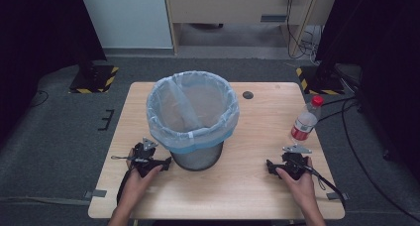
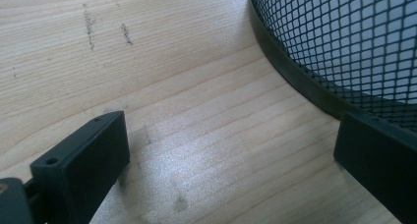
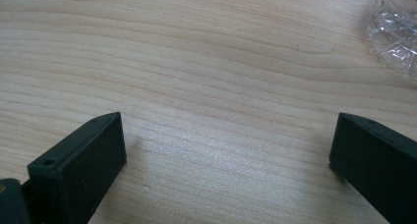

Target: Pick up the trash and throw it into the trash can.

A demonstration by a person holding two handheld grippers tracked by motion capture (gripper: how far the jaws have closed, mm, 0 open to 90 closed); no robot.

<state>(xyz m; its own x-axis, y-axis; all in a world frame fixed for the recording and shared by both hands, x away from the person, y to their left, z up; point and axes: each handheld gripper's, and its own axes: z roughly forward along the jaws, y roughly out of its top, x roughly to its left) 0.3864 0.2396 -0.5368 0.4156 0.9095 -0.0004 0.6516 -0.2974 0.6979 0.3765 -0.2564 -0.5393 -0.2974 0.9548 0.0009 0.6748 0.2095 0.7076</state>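
Note:
A black mesh waste bin (image 1: 193, 118) lined with a pale blue bag stands in the middle of the wooden table (image 1: 247, 186). A clear plastic bottle (image 1: 306, 119) with a red cap and red label stands upright near the right edge. My left gripper (image 1: 148, 159) rests on the table just left of the bin's base; in the left gripper view its jaws stand wide open over bare wood (image 2: 196, 135), with the bin's mesh wall (image 2: 344, 42) close on the right. My right gripper (image 1: 287, 165) lies below the bottle, open, with the bottle's base (image 3: 393, 30) at the top right corner.
A small dark round hole cover (image 1: 248, 94) sits at the table's back. Grey floor surrounds the table, with black stands and yellow-striped bases (image 1: 94, 77) at the back left and right. Cables (image 1: 356, 161) trail on the floor at right.

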